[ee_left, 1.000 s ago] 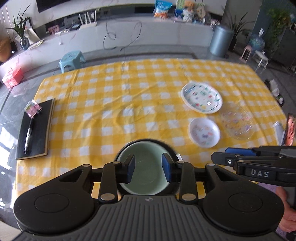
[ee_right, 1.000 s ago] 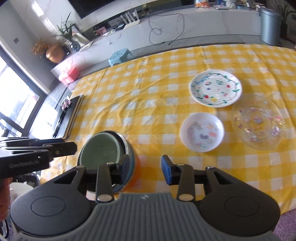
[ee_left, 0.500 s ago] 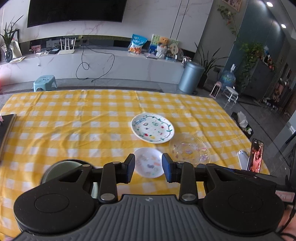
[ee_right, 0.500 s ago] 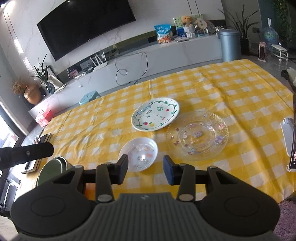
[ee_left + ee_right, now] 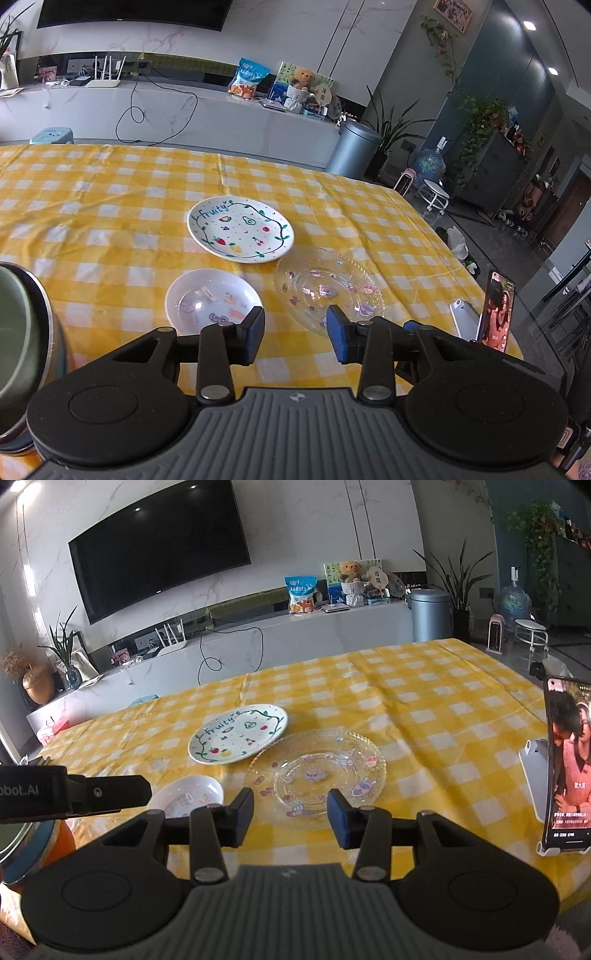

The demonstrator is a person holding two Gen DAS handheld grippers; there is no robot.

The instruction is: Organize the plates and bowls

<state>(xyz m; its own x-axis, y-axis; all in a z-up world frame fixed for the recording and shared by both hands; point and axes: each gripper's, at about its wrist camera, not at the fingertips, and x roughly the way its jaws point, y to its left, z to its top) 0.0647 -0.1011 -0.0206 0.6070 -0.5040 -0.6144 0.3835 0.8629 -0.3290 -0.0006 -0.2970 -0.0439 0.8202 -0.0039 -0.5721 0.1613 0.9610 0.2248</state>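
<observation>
A white plate painted with fruit (image 5: pixel 240 229) (image 5: pixel 238 733) lies mid-table on the yellow checked cloth. In front of it sit a small white bowl (image 5: pixel 212 301) (image 5: pixel 188 796) and a clear glass plate with stickers (image 5: pixel 328 290) (image 5: pixel 316 773). A stack of green and metal bowls (image 5: pixel 22 332) (image 5: pixel 22 843) stands at the near left. My left gripper (image 5: pixel 295 334) hovers low between the white bowl and the glass plate, jaws opening, nothing between them. My right gripper (image 5: pixel 290 818) hangs over the glass plate's near edge, jaws opening, empty. The left gripper's finger (image 5: pixel 74 794) shows at left in the right wrist view.
A phone on a stand (image 5: pixel 495 314) (image 5: pixel 565 764) plays video at the table's right edge. Beyond the table are a long white cabinet (image 5: pixel 258 642), a bin (image 5: pixel 352 149), potted plants and a blue stool (image 5: pixel 51 134).
Both grippers swung from the bowl stack at the left toward the plates at the right and sank lower. The views tilted up to show the room. Both pairs of jaws stand slightly wider.
</observation>
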